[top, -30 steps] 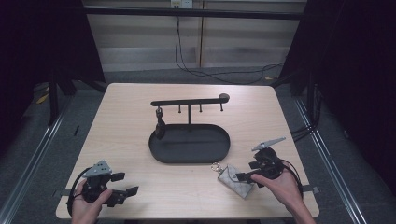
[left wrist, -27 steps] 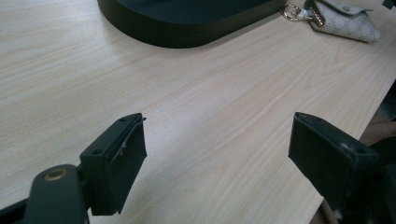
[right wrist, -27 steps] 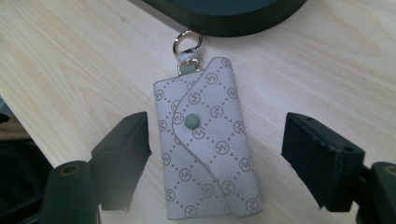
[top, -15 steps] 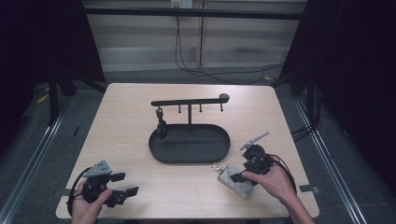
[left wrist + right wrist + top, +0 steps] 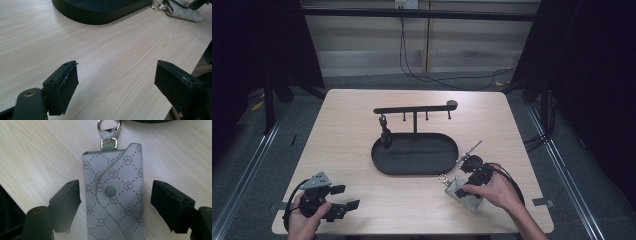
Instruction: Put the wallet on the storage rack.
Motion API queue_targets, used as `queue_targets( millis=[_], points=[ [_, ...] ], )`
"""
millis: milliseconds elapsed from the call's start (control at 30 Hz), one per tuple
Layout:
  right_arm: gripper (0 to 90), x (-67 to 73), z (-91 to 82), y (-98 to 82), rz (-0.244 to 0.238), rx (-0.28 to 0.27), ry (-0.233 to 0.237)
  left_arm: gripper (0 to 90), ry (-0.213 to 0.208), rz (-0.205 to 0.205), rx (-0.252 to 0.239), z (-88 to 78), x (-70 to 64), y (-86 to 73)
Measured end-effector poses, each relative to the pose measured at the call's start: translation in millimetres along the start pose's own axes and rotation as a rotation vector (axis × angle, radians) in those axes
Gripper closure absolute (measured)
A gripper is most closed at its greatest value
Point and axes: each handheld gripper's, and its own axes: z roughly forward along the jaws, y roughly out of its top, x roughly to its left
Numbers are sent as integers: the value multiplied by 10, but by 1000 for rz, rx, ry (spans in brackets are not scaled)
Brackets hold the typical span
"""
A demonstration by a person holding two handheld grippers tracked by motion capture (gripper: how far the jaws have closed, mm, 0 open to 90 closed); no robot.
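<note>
Right hand-held gripper [image 5: 113, 205] shifted over grey patterned fabric key pouch [image 5: 113, 195] near counter [image 5: 352, 135] front-right edge; jaws, just closing, straddled pouch, pads not touching. Grasp likely imminent. Left hand-held gripper [image 5: 115, 82] idle, apart, front-left corner.

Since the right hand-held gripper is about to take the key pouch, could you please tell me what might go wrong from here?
1. The right hand-held gripper has just been closing, its jaws either side of the key pouch without pressing yet; the soft fabric might buckle or slip.
2. The pouch's clasp ring lies close to the black tray; a nudge could push it against the rim.
3. One item already hangs from the rack, so a careless lift might knock it.
</note>
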Motion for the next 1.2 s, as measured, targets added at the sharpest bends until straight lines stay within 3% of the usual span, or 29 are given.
queue_targets(
  millis=[200,767,1200],
  points=[
    [236,5,91,58,-10,53,-18,187,-3,0,1,-2,1,0],
    [277,71,247,113,-46,107,-33,188,-5,-11,7,5,12,-4],
    [336,45,184,111,-10,116,-2,188,-6,-14,7,9,17,-7]
  ],
)
